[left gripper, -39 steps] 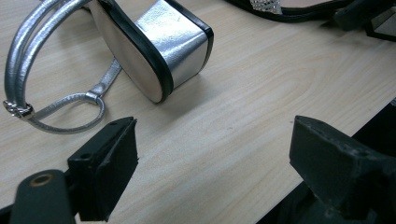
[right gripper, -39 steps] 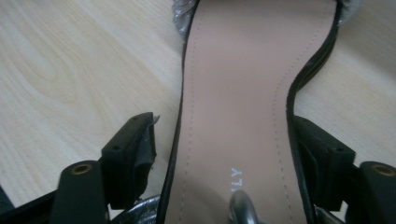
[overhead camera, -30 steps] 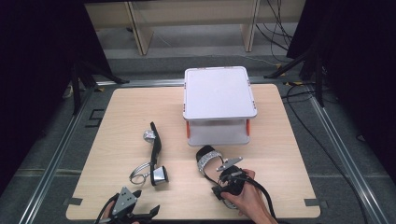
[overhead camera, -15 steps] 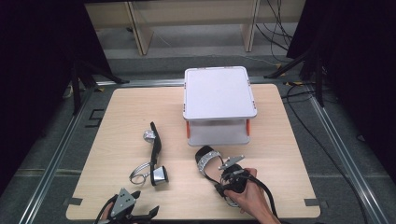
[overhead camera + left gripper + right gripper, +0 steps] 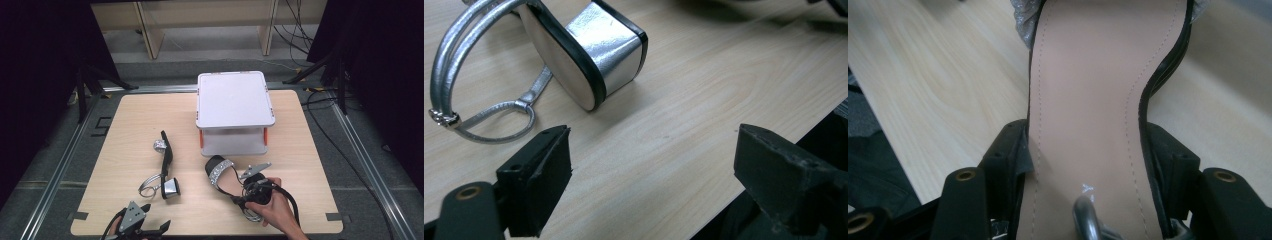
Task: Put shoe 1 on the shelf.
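Observation:
Two silver high-heeled sandals lie on the wooden table (image 5: 125,125). The left sandal (image 5: 166,167) rests on its side; its silver block heel (image 5: 609,45) and ankle strap (image 5: 454,60) sit just ahead of my left gripper (image 5: 654,150), which is open and empty near the table's front edge (image 5: 137,226). The right sandal (image 5: 220,175) lies sole down, its beige insole (image 5: 1098,75) running up between my right gripper's (image 5: 1088,145) jaws. Those jaws have just been closing and now press on both edges of the sole near the heel (image 5: 252,194).
A white lidded box (image 5: 234,100) with orange clips stands at the back middle, close behind the right sandal's toe. Dark stands and cables surround the table. Bare wood lies to the left and far right.
My right gripper's jaws have come together around the right sandal's sole near the heel. The left gripper and left sandal have not moved.

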### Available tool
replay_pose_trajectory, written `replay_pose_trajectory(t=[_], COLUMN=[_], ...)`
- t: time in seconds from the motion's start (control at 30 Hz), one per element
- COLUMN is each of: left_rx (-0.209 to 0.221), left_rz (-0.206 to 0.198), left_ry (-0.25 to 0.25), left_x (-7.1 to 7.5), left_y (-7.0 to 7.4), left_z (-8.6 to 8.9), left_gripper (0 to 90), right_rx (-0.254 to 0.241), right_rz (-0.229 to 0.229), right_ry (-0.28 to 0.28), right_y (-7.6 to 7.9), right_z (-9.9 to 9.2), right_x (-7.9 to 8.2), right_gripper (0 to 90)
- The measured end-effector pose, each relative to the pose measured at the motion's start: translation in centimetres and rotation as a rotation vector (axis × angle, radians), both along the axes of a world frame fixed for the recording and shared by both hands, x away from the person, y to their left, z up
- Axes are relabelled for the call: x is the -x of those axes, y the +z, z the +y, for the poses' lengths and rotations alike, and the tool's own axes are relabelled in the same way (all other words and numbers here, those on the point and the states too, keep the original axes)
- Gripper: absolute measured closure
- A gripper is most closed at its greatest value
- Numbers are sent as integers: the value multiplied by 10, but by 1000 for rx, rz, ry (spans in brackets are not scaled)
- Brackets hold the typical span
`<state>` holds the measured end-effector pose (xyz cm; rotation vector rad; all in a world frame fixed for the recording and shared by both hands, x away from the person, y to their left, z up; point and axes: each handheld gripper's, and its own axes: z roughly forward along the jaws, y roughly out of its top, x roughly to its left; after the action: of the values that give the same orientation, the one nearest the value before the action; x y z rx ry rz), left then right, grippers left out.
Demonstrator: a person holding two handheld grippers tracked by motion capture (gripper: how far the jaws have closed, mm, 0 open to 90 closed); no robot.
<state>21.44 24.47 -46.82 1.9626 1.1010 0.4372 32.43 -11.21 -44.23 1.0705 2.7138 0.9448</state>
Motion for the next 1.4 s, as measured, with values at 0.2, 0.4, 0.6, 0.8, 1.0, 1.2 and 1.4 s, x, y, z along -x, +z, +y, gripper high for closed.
replay_pose_trajectory(t=[0.2,0.4,0.6,0.8,1.0,1.2,1.4], left_rx=[-5,-6,-3,-6,-5,-32,-4], left_rz=[-5,1,-1,-1,-2,0,0], left_ry=[3,7,7,6,7,1,5], left_x=[0,-1,-1,-1,-1,-1,0], left_y=[1,0,0,0,0,0,0], left_z=[0,2,2,2,2,4,3], left_gripper=[149,150,149,150,150,150,150], right_rx=[-46,-71,-104,-190,-193,-207,-206], right_rz=[-4,-22,-62,-92,-128,-140,-133], right_ry=[23,68,108,116,99,58,6], right_y=[15,38,69,107,137,153,160], right_z=[4,26,43,52,59,63,66], right_x=[-3,-7,-17,-26,-44,-69,-89], right_gripper=[417,417,417,417,418,417,417])
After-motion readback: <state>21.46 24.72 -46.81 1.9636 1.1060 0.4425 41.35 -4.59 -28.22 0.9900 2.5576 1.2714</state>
